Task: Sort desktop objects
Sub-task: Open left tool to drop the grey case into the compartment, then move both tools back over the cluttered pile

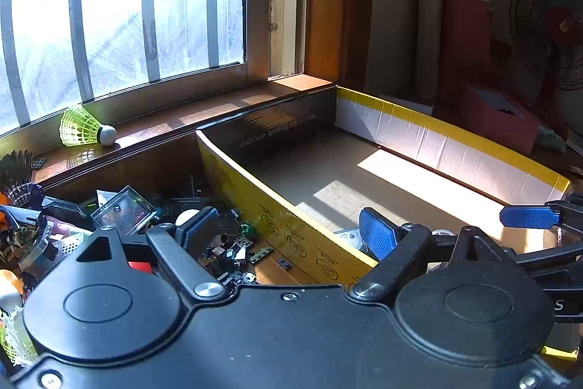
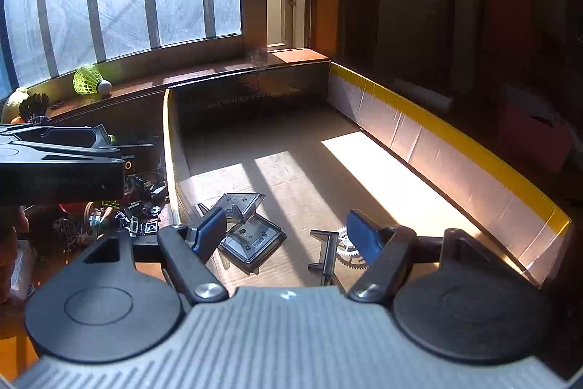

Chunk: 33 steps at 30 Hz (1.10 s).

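Note:
A shallow cardboard box with yellow-taped walls (image 1: 291,221) (image 2: 455,130) lies on the desk under the window. In the right wrist view it holds two clear plastic cases (image 2: 251,239) (image 2: 242,203), a dark bracket (image 2: 326,252) and a pale gear (image 2: 346,250). A pile of small dark parts (image 1: 233,250) (image 2: 142,217) lies on the desk left of the box. My left gripper (image 1: 288,230) is open and empty, straddling the box's left wall. My right gripper (image 2: 284,232) is open and empty above the box's near end. Its blue finger (image 1: 528,217) shows in the left wrist view.
A green shuttlecock (image 1: 85,128) (image 2: 91,81) lies on the wooden window sill. A dark feather shuttlecock (image 2: 34,108) stands at the far left. A clear case (image 1: 124,210) lies in the pile. A fan (image 1: 554,28) and a red box (image 1: 499,123) stand beyond the box on the right.

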Available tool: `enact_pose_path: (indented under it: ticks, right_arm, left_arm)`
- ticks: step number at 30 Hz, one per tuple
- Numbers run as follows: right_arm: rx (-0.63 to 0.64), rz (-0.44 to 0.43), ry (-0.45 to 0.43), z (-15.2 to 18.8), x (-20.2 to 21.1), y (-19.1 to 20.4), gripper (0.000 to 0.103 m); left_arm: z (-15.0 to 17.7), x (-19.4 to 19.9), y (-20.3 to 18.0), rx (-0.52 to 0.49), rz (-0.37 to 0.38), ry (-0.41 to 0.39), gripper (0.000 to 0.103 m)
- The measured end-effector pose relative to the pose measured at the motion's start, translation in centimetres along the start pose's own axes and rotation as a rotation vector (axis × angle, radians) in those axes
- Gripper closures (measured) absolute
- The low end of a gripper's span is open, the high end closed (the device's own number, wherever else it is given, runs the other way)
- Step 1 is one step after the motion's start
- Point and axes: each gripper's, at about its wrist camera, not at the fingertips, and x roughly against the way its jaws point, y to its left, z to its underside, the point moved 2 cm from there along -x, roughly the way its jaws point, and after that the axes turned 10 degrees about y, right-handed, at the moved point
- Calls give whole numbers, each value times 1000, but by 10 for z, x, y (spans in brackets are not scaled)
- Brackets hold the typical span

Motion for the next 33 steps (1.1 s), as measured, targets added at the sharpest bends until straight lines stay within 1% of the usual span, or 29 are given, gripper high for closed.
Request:
enact_pose_path:
  ticks: [10, 16, 22, 25, 33]
  right_arm:
    - [85, -73, -6, -1, 0, 57, 20]
    - [112, -117, -7, 0, 1, 91, 19]
    - [143, -165, -1, 1, 0, 126, 19]
    - [157, -182, 5, 2, -2, 144, 17]
    - [159, -211, 45, 6, -15, 176, 17]
  left_arm:
    - [28, 34, 61, 94, -103, 2, 19]
    - [43, 58, 99, 129, -152, 4, 19]
    - [57, 81, 132, 129, -216, -1, 19]
    - [63, 87, 148, 136, -236, 8, 19]
    - [83, 92, 186, 139, -274, 53, 19]
